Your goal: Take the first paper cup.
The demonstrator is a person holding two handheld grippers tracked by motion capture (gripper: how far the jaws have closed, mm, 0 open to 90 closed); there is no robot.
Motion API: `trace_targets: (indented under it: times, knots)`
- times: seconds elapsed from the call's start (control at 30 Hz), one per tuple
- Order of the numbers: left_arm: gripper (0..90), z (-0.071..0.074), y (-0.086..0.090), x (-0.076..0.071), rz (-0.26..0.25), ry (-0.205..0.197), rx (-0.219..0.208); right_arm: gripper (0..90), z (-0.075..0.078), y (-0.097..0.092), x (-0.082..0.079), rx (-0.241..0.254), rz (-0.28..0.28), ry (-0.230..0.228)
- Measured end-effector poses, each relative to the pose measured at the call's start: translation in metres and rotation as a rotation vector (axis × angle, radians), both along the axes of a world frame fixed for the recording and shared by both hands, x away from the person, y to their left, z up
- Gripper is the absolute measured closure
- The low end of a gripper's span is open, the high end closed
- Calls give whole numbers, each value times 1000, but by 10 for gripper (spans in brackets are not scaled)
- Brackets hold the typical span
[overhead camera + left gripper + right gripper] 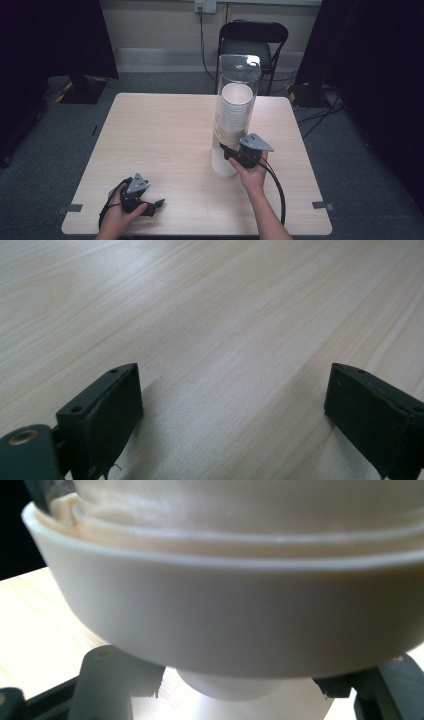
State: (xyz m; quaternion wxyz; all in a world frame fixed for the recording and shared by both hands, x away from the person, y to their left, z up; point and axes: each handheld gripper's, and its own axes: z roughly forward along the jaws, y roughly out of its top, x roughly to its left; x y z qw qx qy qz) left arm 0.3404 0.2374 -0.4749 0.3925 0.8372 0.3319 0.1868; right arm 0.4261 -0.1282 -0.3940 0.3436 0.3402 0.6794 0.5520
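A tall clear dispenser tube (239,75) holds a stack of white paper cups (235,107) and stands on the table (165,130) right of centre. My right gripper (225,151) reaches in at the tube's lower end. In the right gripper view, a broad white collar (240,615) runs across the top. Below it the lowest cup's bottom (250,692) sticks out, and my right gripper (240,690) has a jaw pressed against each side of it. My left gripper (159,204) rests on the table near the front left, its jaws (235,405) wide apart over bare wood.
A black chair (252,42) stands behind the table's far edge. Cables run over the grey floor at the right. A dark stand sits at the back left. The right gripper's cable loops over the table's front right part.
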Motion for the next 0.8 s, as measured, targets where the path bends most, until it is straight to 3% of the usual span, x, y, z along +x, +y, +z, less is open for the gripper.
trace_targets:
  times: [0.07, 0.13, 0.17, 0.2, 0.4, 0.47, 0.5, 0.53, 0.6, 0.67, 0.73, 0.8]
  knots:
    - [80, 0, 0, 0, 0, 0, 1, 352, -3, 1, 1, -30, -15, 21]
    - [80, 0, 0, 0, -1, 0, 1, 370, -22, 0, 5, -80, -20, 77]
    - [80, 0, 0, 0, -1, 0, 1, 371, -28, -3, 5, -45, -11, 49]
    - [80, 0, 0, 0, 0, 0, 0, 370, -29, 0, 4, -23, -5, 62]
    - [80, 0, 0, 0, 0, -1, -1, 373, -28, -2, 8, -38, -7, 65]
    - [80, 0, 0, 0, -1, 0, -1, 373, -47, -3, 12, -209, -24, 177]
    - [80, 0, 0, 0, 0, -2, 3, 373, -60, -5, 11, -276, -39, 186]
    - [83, 0, 0, 0, -3, 1, -1, 372, -58, -9, 8, -162, -30, 176]
    - [80, 0, 0, 0, -3, 0, -3, 370, -53, -8, 9, -242, -17, 169]
    - [79, 0, 0, 0, -2, 0, -1, 369, -52, -12, 10, -234, -11, 213]
    - [79, 0, -1, 0, -1, 0, -4, 366, -56, -18, 10, -284, 1, 234]
    - [78, 0, -1, 0, -1, 0, -5, 364, -58, -25, 9, -281, 2, 245]
